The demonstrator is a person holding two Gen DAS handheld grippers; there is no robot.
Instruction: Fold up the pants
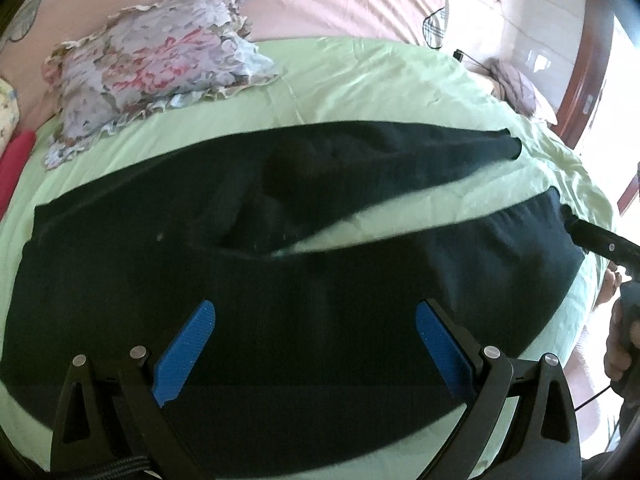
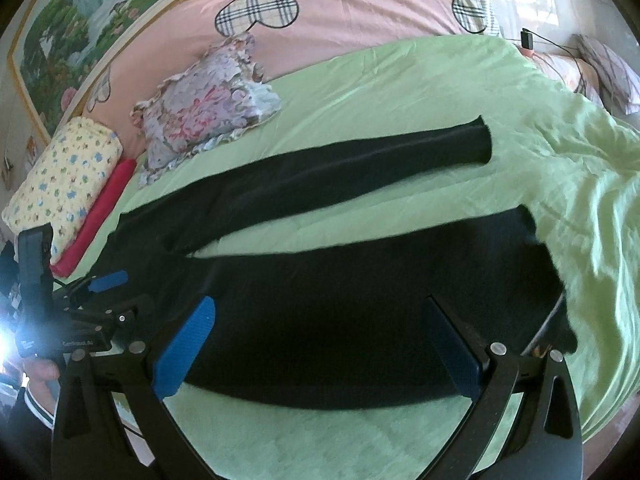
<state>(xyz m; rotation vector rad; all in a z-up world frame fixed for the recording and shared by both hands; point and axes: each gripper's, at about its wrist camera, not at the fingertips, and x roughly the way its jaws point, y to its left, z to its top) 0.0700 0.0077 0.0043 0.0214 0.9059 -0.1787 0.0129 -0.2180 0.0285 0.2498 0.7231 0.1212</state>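
Note:
Black pants lie spread flat on a light green bedsheet, waist to the left, the two legs splayed apart toward the right. My left gripper is open, its blue pads wide apart over the waist and upper part of the near leg. My right gripper is open over the lower part of the near leg of the pants. The far leg's cuff lies flat. The left gripper also shows in the right wrist view, at the waist.
A floral ruffled pillow lies beyond the pants. A yellow patterned pillow and a red cloth sit at the far left. A pink quilt with plaid hearts covers the back. The green sheet bunches at the right.

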